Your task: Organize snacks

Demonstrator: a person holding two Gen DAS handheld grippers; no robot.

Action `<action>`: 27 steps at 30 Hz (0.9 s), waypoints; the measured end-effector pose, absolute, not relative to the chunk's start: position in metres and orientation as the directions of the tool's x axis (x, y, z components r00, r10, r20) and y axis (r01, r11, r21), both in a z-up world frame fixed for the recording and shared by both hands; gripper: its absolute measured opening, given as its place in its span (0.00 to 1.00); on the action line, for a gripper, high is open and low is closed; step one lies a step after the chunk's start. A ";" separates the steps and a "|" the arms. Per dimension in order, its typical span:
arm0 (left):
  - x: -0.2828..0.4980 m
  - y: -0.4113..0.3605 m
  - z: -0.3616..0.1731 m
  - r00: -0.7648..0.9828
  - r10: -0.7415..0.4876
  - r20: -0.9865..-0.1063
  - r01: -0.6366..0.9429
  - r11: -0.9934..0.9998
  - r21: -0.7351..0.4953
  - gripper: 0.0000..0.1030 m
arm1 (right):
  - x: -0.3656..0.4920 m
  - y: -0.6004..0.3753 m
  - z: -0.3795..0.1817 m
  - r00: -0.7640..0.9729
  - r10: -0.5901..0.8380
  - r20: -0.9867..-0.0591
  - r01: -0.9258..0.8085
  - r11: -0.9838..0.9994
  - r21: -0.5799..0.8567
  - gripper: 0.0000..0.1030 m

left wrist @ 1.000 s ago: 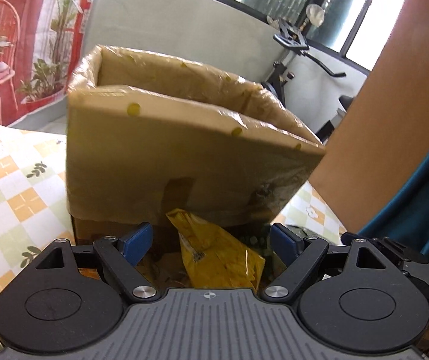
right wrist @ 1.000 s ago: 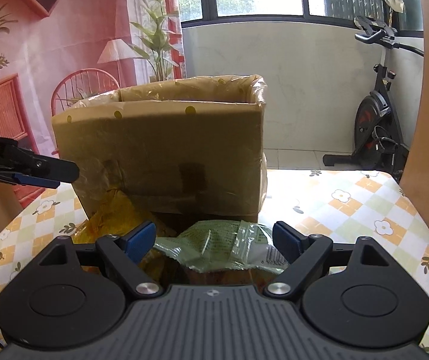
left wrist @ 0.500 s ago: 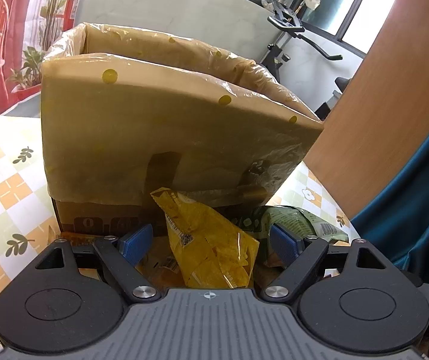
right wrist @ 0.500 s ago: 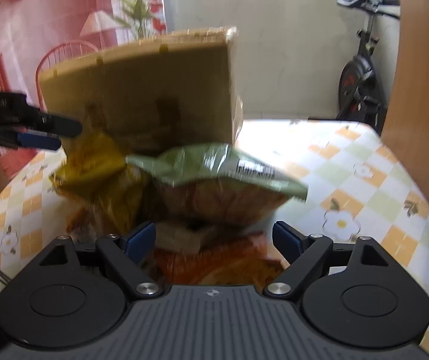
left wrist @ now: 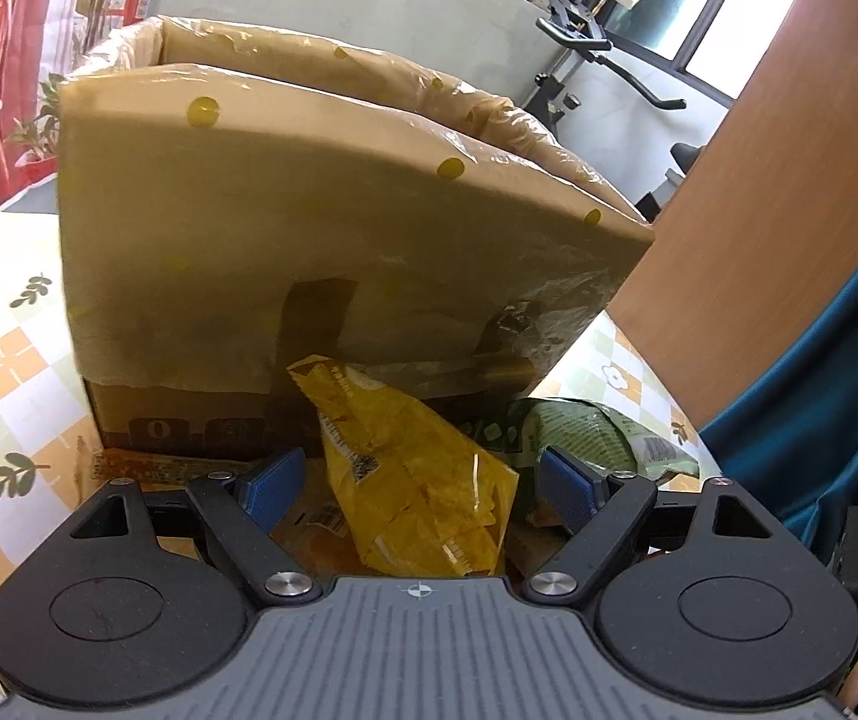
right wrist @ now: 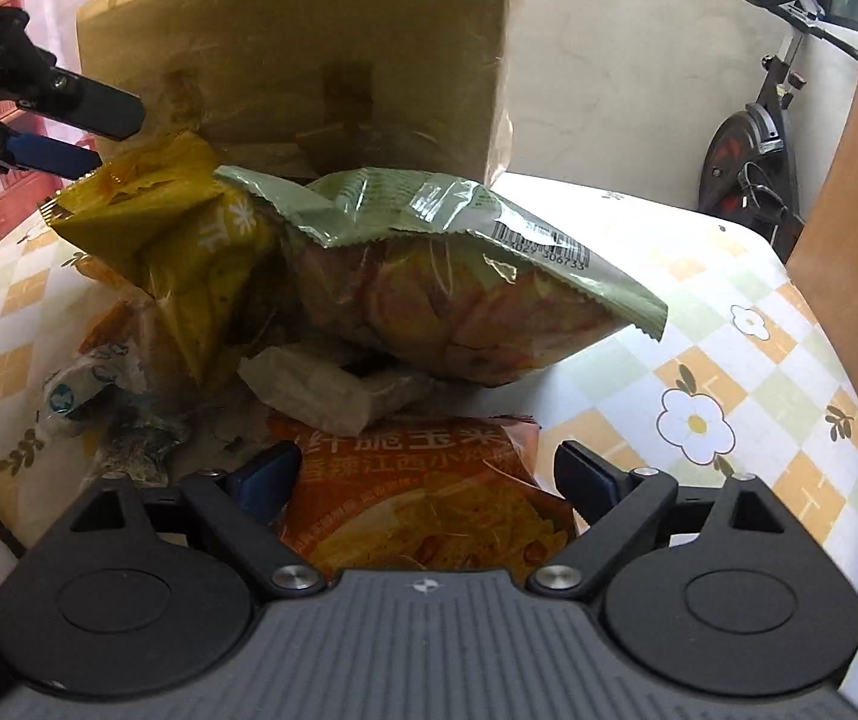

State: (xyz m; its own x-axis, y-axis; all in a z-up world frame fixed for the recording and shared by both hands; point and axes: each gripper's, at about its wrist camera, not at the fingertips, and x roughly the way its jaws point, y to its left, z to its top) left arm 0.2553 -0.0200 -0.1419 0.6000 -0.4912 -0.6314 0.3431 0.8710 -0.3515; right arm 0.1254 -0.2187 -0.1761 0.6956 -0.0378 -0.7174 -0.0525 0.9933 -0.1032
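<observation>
The round table (right wrist: pixel 747 324) wore a checked cloth with flowers, an exercise bike stood by the window behind it, and I took the cardboard box (left wrist: pixel 321 222) as my landmark for everything else.

The snack heap sat hard against the near wall of that box. Compared with a second earlier, my right gripper (right wrist: pixel 423 480) had dropped and tipped toward the heap, so the box had climbed to the top of its view and the packets filled the middle. Its jaws had just been opening and stood wide astride the orange packet (right wrist: pixel 423 498), which lay nearest to me and farthest from the box; the pads were not pressing on it. I judged that a pick of that packet was being lined up, with nothing lifted yet.

My left gripper (left wrist: pixel 417 480) had sunk only slightly toward the heap. It was also spread wide, empty, with the upright yellow bag (left wrist: pixel 417 480) between its fingers but not squeezed.

Beyond the orange packet, a pale wrapped bar (right wrist: pixel 321 390) lay under the green bag (right wrist: pixel 447 276), which leaned toward the box. The yellow bag stood at the box's left front corner.

The box was lined with a brownish dotted plastic bag folded over its rim. I could not see its floor, so I could not tell what it contained.
</observation>
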 end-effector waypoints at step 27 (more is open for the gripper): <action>0.276 -0.036 -0.174 0.557 -0.516 -0.651 0.372 0.856 -0.360 0.59 | 0.125 -0.205 -0.184 0.687 -0.091 -0.721 -0.062 0.981 -0.183 0.94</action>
State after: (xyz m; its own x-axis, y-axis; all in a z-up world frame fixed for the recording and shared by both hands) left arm 0.2755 -0.0365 -0.1736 0.5568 -0.5159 -0.6510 0.3718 0.8556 -0.3602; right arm 0.1253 -0.2052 -0.1844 0.6872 -0.0909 -0.7208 -0.0618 0.9812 -0.1826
